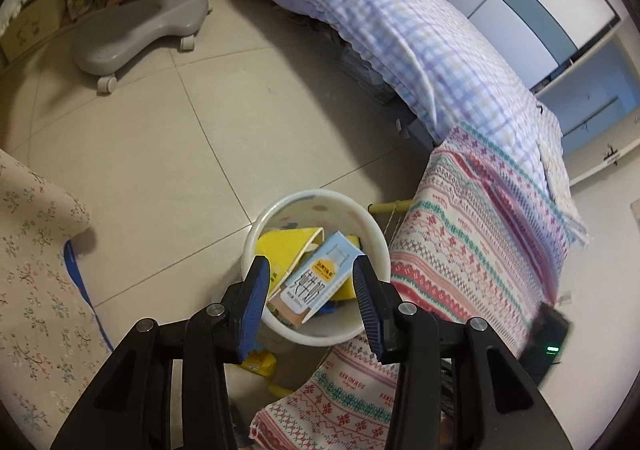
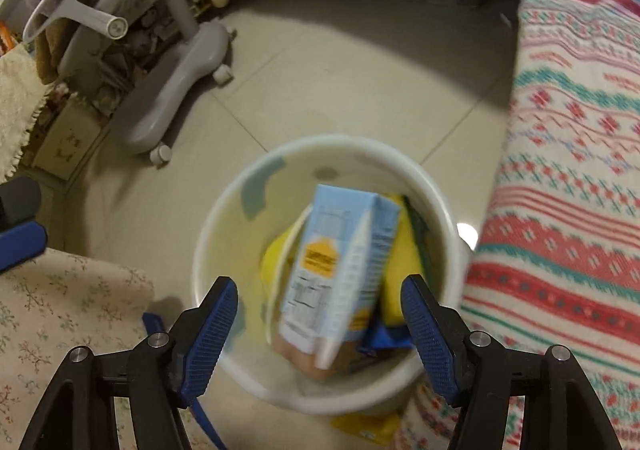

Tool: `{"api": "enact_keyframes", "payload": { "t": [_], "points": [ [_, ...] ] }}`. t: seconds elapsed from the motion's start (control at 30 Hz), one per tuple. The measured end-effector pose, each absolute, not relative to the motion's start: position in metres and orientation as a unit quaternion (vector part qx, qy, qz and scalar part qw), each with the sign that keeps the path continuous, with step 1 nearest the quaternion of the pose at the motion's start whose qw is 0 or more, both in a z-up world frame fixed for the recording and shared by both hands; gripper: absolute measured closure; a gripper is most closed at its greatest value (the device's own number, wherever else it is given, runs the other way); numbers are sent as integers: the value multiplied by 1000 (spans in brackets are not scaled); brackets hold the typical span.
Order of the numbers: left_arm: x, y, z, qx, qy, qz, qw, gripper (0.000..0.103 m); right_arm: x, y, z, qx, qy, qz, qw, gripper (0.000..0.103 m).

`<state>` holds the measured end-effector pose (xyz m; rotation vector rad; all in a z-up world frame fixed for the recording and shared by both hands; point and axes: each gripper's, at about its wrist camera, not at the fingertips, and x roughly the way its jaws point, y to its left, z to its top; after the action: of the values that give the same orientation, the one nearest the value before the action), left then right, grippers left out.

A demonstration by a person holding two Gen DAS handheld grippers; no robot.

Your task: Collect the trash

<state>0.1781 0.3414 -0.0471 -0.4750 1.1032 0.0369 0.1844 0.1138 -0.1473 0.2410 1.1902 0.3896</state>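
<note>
Gaping wide at the right gripper [image 2: 319, 282], with nothing pinched and neither pad pressing on anything; hangs right above the white bin [image 2: 332, 139], looking straight down onto the blue milk carton [image 2: 340, 270]. Seems already let go, judging by the gap on both sides of it and by the way it leans inside the bin against a yellow packet [image 2: 400, 250]. About half apart at the left gripper [image 1: 311, 262], likewise empty, poised over the near rim of the same bin [image 1: 316, 193] with the carton [image 1: 316, 282] seen beyond its pads. Down on the tiles, just beside the foot of the bin, note a yellow wrapper [image 1: 260, 362] (probably the next piece to collect). Could go wrong in a few ways from here: reaching low for that wrapper risks nudging the bin, likely light enough to slide or tip, spilling what has been gathered; bumping the carton's raised end could lever it back over the rim; pinching something so flat against hard tile may simply slip; catching the red-and-green patterned cloth [image 1: 480, 230] touching the bin on one side, or the floral cloth [image 1: 32, 250] near the other, would drag fabric along. Farther off, well apart from all this, only a grey wheeled chair base [image 1: 140, 37] and a checked quilt [image 1: 400, 29] hanging off the bed.
</note>
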Motion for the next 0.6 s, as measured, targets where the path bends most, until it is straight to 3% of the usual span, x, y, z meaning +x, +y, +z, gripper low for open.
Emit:
{"api": "enact_keyframes", "payload": {
  "t": [0.13, 0.27, 0.6],
  "points": [
    [155, 315, -39, -179, 521, 34, 834, 38, 167, 83, -128, 106, 550, 185, 808, 31],
    [114, 280, -26, -116, 508, 62, 851, 26, 140, 59, -98, 97, 539, 201, 812, 31],
    [15, 214, -6, -47, 451, 92, 887, 22, 44, 18, -13, 33, 472, 268, 839, 18]
  ]
}}
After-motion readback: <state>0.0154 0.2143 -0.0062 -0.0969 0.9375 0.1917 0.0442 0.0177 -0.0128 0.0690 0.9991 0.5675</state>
